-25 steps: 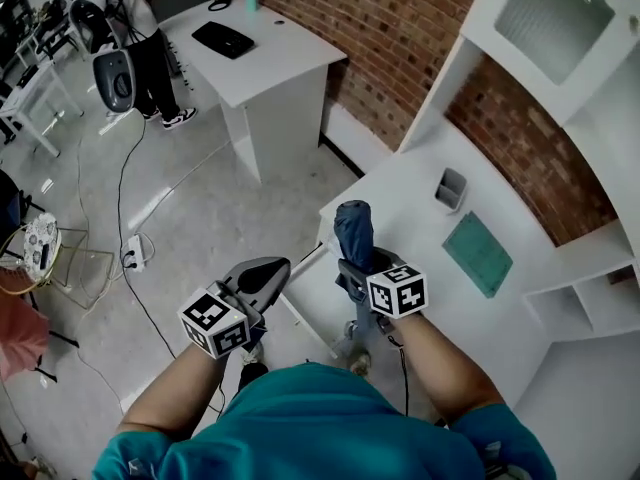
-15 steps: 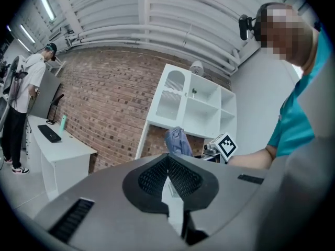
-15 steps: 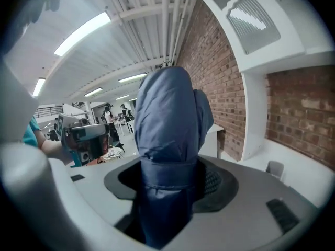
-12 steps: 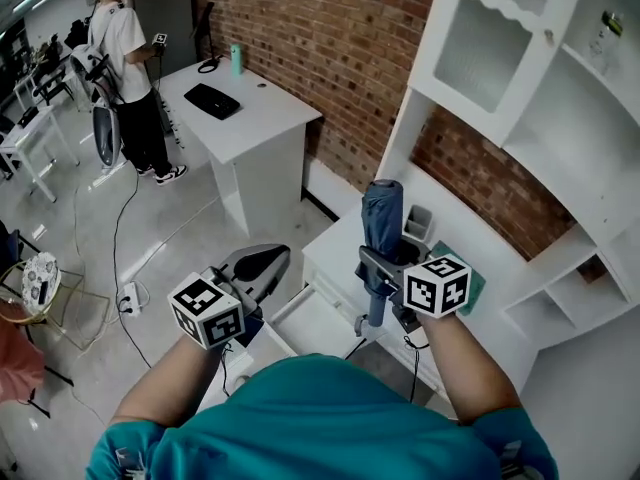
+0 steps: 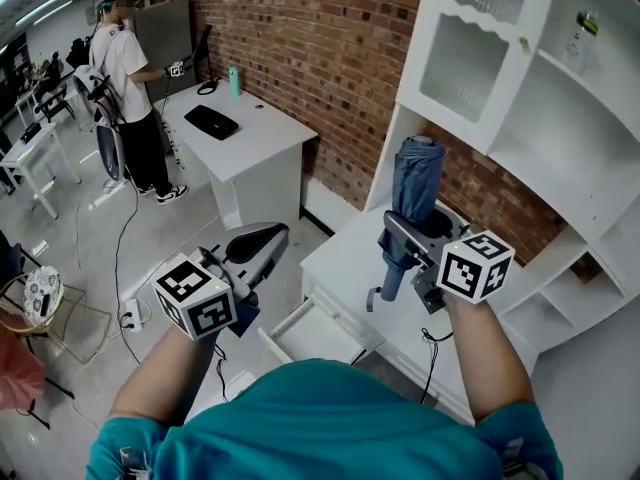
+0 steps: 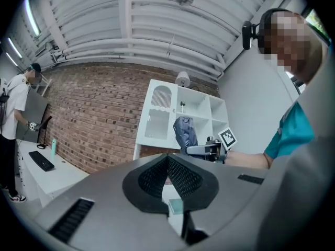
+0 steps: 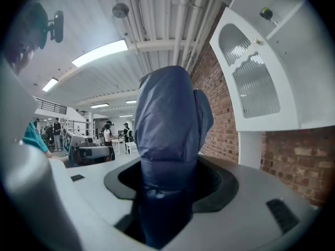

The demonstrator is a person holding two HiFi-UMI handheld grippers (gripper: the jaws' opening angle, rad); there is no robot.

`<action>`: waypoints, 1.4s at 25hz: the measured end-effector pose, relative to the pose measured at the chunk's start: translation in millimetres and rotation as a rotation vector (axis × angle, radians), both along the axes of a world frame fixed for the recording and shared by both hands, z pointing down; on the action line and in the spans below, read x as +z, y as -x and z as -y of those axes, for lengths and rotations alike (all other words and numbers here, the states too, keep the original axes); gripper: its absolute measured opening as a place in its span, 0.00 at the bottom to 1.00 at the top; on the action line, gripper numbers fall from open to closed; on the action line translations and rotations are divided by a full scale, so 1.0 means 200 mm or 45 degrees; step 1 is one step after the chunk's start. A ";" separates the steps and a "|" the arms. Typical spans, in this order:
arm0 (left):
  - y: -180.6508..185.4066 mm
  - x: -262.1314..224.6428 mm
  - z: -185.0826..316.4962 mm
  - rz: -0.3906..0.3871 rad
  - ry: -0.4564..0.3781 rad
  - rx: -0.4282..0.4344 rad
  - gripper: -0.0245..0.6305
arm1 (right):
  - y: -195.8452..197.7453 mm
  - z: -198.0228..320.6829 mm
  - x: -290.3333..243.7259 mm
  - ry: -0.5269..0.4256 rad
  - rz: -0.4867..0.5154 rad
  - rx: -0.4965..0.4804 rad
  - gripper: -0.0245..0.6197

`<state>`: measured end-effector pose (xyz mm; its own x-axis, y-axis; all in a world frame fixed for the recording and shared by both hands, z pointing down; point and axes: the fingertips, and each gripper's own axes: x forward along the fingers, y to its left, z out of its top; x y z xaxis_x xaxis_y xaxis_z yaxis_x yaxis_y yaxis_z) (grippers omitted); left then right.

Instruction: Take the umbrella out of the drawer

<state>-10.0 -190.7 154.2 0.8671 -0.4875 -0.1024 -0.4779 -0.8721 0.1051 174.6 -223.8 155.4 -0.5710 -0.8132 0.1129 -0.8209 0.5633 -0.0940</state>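
We'd raised the umbrella (image 5: 415,180) upright, well above the drawer (image 5: 312,334), right gripper (image 5: 402,245) clenching it; left gripper (image 5: 262,245) closed, empty.

Left gripper (image 5: 258,240): jaws together, empty; points toward 1 o'clock, bare forearm entering from 7 o'clock. Right gripper (image 5: 402,246): at 3 o'clock of the left, jaws clamped on the upright umbrella (image 5: 416,173).

The white bench (image 5: 345,256) below the shelf unit (image 5: 560,138) has its drawer (image 5: 315,333) standing open. A second white bench (image 5: 265,140) by the brick wall (image 5: 320,38) carries a black keyboard (image 5: 211,121) and a teal bottle (image 5: 233,81). Cables (image 5: 118,238) lie on the grey floor (image 5: 190,228).
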 end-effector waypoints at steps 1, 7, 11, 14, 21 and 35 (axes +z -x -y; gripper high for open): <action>0.01 -0.02 -0.01 0.002 -0.011 -0.005 0.06 | 0.00 -0.02 -0.04 -0.021 0.002 0.002 0.45; 0.05 -0.06 -0.04 0.000 -0.008 -0.002 0.06 | 0.04 -0.07 -0.19 -0.097 0.006 -0.003 0.45; 0.07 -0.08 -0.05 -0.022 -0.016 0.002 0.06 | 0.06 -0.09 -0.23 -0.131 0.012 -0.012 0.45; 0.07 -0.08 -0.06 -0.026 -0.014 -0.005 0.06 | 0.07 -0.09 -0.25 -0.143 0.011 -0.020 0.45; 0.06 -0.08 -0.06 -0.023 -0.016 0.003 0.06 | 0.07 -0.09 -0.24 -0.139 0.018 -0.017 0.45; 0.06 -0.09 -0.06 -0.025 -0.022 0.012 0.06 | 0.06 -0.08 -0.23 -0.145 -0.001 0.004 0.45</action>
<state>-21.3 -179.1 136.3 0.8693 -0.4773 -0.1281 -0.4677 -0.8783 0.0992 161.9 -207.5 109.3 -0.5682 -0.8227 0.0198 -0.8228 0.5676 -0.0288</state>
